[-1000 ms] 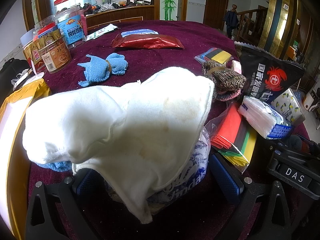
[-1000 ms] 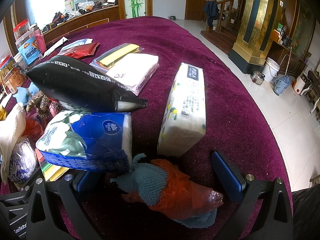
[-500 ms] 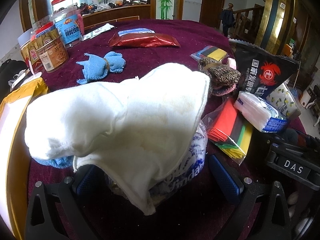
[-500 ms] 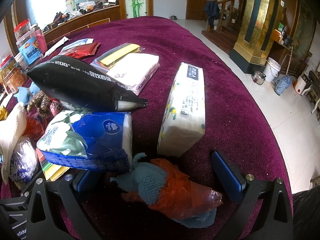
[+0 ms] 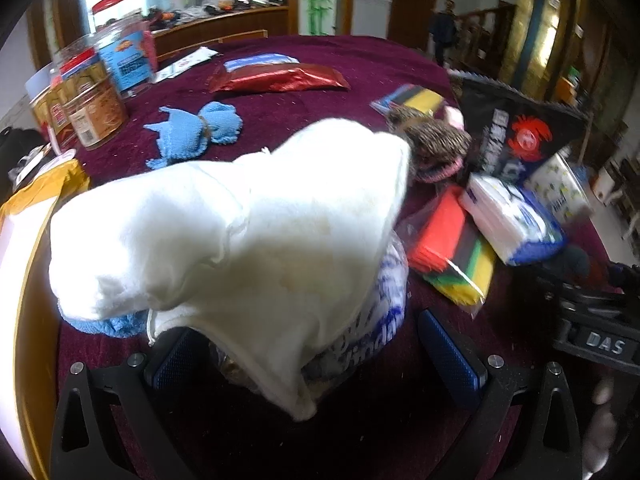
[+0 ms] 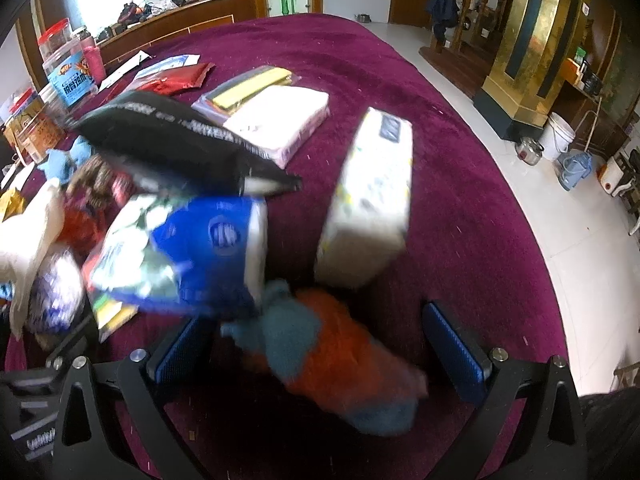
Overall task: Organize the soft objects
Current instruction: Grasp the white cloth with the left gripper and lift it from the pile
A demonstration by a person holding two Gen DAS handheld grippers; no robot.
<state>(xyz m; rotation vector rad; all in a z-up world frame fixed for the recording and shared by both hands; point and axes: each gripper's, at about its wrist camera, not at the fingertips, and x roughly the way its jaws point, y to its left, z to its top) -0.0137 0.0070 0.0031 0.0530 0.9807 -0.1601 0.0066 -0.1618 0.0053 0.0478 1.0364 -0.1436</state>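
In the left wrist view a white cloth [image 5: 240,220] drapes over a clear printed bag [image 5: 376,320] lying between the open fingers of my left gripper [image 5: 316,352]. A light blue cloth [image 5: 196,136] and a knitted brown hat [image 5: 436,144] lie farther back. In the right wrist view a teal cloth in an orange bag [image 6: 332,360] lies between the open fingers of my right gripper [image 6: 320,344], untouched. The white cloth also shows in the right wrist view [image 6: 28,232] at the left edge.
On the maroon table [image 6: 360,60]: a black snack bag [image 6: 180,140], blue tissue pack [image 6: 192,256], white tissue packs [image 6: 372,200], coloured sheets [image 5: 452,256], red foil pack [image 5: 276,78], jars [image 5: 84,108]. A yellow envelope [image 5: 24,240] lies left. Table edge and floor lie right.
Both views are now blurred by motion. The right gripper has moved in a little over the orange bag. The left gripper has shifted slightly; the white cloth still lies between its fingers.
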